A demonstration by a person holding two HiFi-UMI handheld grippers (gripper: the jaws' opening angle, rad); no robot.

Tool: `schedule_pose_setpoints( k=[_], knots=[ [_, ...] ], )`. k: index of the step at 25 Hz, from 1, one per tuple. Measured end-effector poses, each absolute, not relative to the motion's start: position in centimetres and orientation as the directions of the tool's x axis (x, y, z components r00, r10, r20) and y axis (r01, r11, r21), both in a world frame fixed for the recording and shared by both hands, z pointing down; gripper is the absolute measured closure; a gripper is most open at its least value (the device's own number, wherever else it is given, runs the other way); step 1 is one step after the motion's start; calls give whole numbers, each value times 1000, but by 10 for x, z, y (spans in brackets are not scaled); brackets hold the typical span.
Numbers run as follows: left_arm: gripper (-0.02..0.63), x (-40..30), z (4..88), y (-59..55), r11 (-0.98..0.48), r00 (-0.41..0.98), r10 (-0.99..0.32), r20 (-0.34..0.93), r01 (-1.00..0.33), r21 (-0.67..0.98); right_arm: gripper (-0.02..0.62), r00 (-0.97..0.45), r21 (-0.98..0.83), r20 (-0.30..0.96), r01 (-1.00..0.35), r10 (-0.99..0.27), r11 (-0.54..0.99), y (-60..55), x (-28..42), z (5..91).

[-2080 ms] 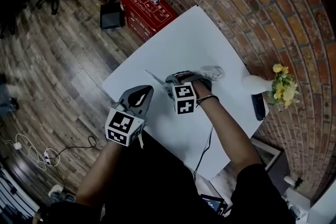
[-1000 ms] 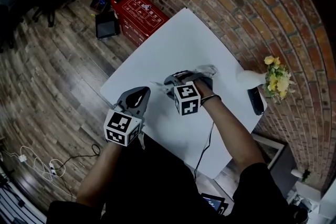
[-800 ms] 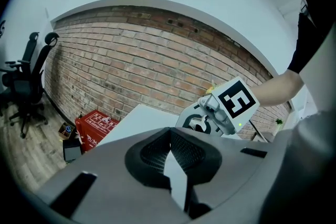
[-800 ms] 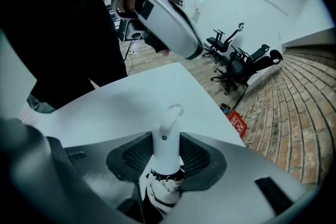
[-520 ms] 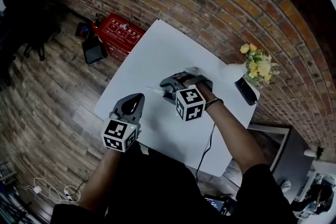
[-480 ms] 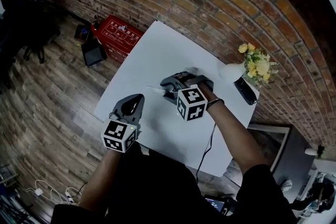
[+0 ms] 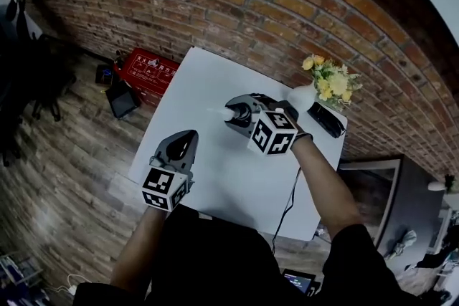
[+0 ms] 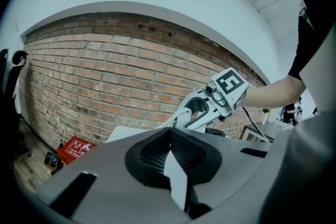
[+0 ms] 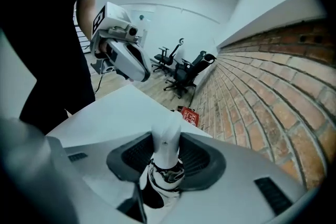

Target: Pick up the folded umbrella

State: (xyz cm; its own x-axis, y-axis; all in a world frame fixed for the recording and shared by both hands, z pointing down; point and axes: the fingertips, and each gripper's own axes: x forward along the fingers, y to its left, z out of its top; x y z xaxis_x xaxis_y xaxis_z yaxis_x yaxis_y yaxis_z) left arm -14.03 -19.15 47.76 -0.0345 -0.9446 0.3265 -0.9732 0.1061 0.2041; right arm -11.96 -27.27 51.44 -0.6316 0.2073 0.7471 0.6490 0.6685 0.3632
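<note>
Grips the umbrella (image 9: 166,148) in the right gripper (image 7: 238,113), jaws clamped on either side just behind the white handle, which pokes out ahead between the pads. Holds it above the middle of the white table (image 7: 208,75), with the patterned canopy bunched behind the pads and mostly hidden. Hangs the left gripper (image 7: 185,143) over the table's near left part, jaws together on nothing, well apart from the right. Leaves a vase (image 7: 303,97) of yellow flowers at the far right corner by the brick wall.
</note>
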Motion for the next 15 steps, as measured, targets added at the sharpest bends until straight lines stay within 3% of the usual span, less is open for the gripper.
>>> schedule_pose_setpoints(
  k=[6, 15],
  knots=[
    [592, -129, 471, -203, 59, 5, -945, 327, -980, 188, 434, -722, 403, 677, 526, 143, 749, -311, -112, 482],
    [592, -119, 456, -207, 12, 40, -951, 305, -986, 168, 434, -784, 327, 594, 440, 180, 836, -299, -106, 460]
  ],
)
